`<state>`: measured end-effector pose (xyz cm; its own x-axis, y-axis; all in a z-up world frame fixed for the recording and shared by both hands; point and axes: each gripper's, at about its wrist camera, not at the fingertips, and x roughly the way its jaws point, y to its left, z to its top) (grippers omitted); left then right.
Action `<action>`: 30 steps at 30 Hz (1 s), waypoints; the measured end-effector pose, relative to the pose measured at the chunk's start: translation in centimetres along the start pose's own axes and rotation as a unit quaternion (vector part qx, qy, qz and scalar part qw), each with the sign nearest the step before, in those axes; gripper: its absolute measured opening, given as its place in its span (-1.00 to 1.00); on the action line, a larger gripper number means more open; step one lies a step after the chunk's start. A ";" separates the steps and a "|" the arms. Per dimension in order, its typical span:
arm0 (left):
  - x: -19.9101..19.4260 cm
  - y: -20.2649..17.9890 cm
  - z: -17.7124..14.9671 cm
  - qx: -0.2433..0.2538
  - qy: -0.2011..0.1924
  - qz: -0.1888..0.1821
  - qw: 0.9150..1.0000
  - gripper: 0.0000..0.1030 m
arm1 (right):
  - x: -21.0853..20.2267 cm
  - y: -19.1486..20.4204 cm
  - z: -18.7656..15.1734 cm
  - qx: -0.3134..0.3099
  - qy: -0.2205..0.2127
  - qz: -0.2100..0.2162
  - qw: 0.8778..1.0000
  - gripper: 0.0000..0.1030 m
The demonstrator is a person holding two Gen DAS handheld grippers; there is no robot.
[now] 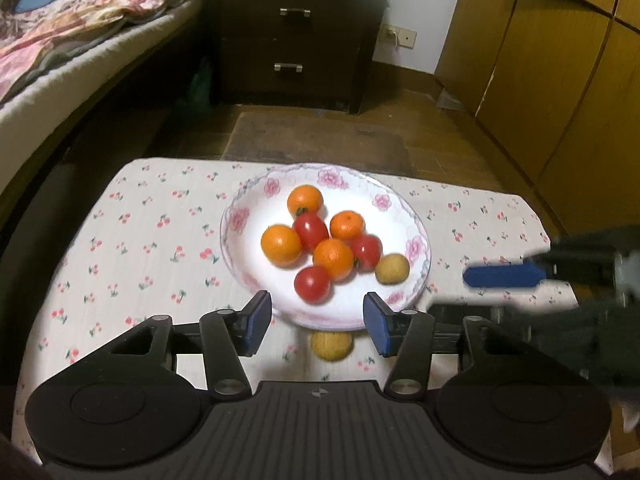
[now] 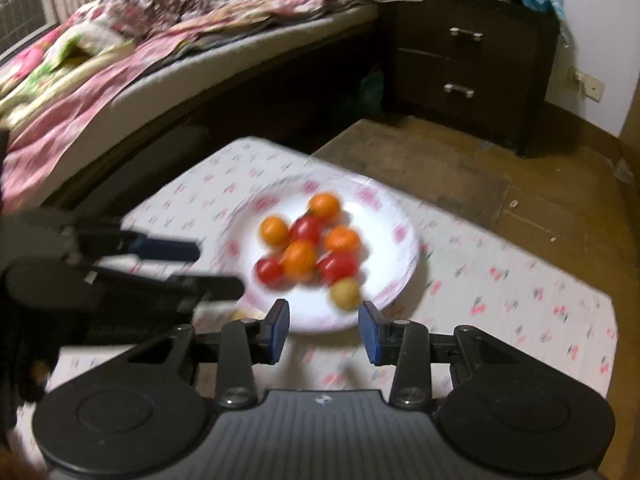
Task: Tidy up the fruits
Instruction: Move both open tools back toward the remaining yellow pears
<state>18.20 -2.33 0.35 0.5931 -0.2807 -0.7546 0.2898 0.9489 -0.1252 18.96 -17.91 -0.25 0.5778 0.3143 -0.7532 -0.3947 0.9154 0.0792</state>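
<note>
Fruit gathered on the flowered plate (image 1: 416, 248)

The left gripper (image 1: 316, 320) stood open and empty above a yellow fruit (image 1: 331, 345) lying on the tablecloth (image 1: 140, 240) just beside the plate.

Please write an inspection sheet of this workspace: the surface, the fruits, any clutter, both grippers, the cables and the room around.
Surface: small table with flowered cloth.
Job's things: flowered plate holds four oranges, three tomatoes and one yellow-brown fruit. A second yellow-brown fruit lies on the cloth, by the plate's near rim.
Clutter: nothing seen on the table.
Grippers: left gripper open, nothing between its pads; right gripper open, empty; both over the plate's near edge.
Cables: one cable on the dark cabinet; a plug in the wall socket.
Surroundings: bed with crumpled bedding, wooden cupboards, wooden floor.
</note>
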 end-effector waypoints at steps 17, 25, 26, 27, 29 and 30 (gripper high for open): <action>0.0 1.8 -1.6 -0.019 0.022 0.013 0.999 0.35 | 2.9 4.5 -3.1 -0.028 0.044 0.038 0.998 -0.19; 0.6 1.0 -2.2 -0.006 0.033 0.010 0.999 0.36 | 4.0 4.8 -3.2 -0.037 0.053 0.042 0.997 -0.18; 0.6 1.0 -2.2 -0.005 0.034 0.010 0.999 0.36 | 4.1 4.8 -3.2 -0.036 0.052 0.042 0.997 -0.18; 0.7 0.9 -2.2 -0.003 0.034 0.010 0.999 0.36 | 4.1 4.8 -3.2 -0.034 0.053 0.043 0.997 -0.18; 0.8 0.9 -2.2 -0.002 0.035 0.011 0.999 0.36 | 4.2 4.8 -3.1 -0.029 0.053 0.047 0.997 -0.18; 0.8 0.9 -2.3 -0.003 0.035 0.011 0.999 0.36 | 4.3 4.8 -3.1 -0.030 0.052 0.046 0.997 -0.18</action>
<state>17.25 -1.34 -1.82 0.5448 -0.2485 -0.8009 0.2725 0.9557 -0.1111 17.32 -12.94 -5.10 0.4614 0.3657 -0.8083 -0.4861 0.8664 0.1144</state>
